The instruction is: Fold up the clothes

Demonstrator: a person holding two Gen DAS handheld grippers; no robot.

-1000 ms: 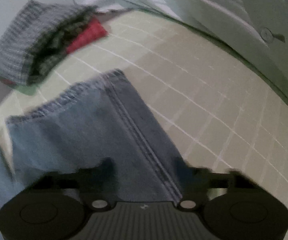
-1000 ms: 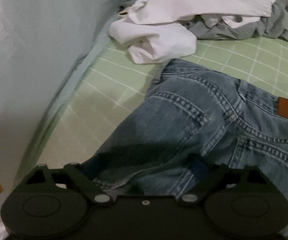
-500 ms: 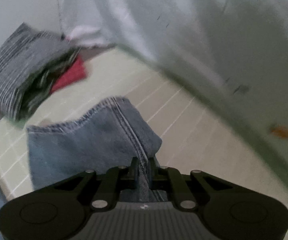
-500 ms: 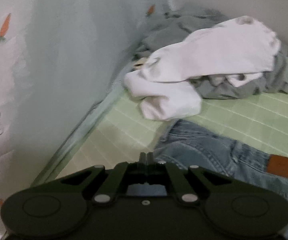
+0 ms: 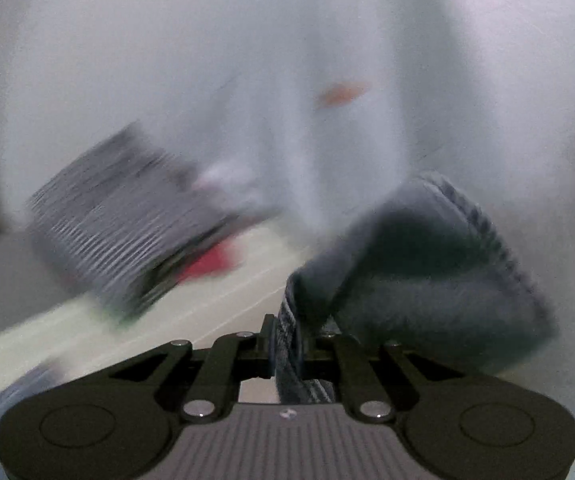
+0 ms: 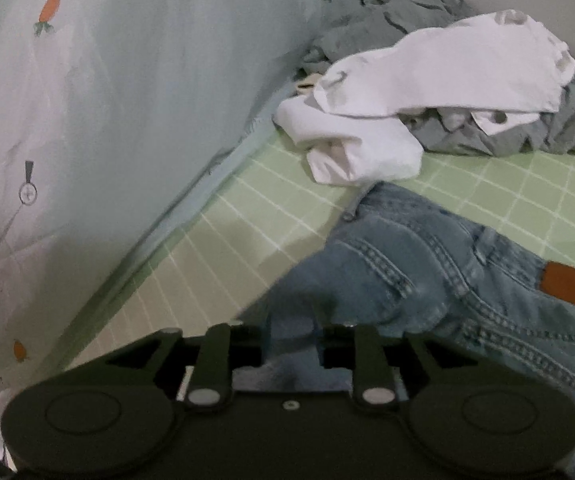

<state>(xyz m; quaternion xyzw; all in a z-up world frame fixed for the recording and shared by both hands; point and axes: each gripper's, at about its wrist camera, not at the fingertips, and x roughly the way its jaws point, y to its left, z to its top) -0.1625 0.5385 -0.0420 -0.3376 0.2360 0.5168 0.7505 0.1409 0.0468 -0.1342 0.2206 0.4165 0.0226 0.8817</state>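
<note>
Pinching the jeans hem, my left gripper has its jaws clamped on denim. My right gripper jaws, just reopened slightly, hold the jeans' waist fabric above the green checked bed.

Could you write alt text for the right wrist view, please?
The right gripper has light blue jeans between its fingers on a green checked sheet. A white garment lies on crumpled grey clothes behind.
</note>
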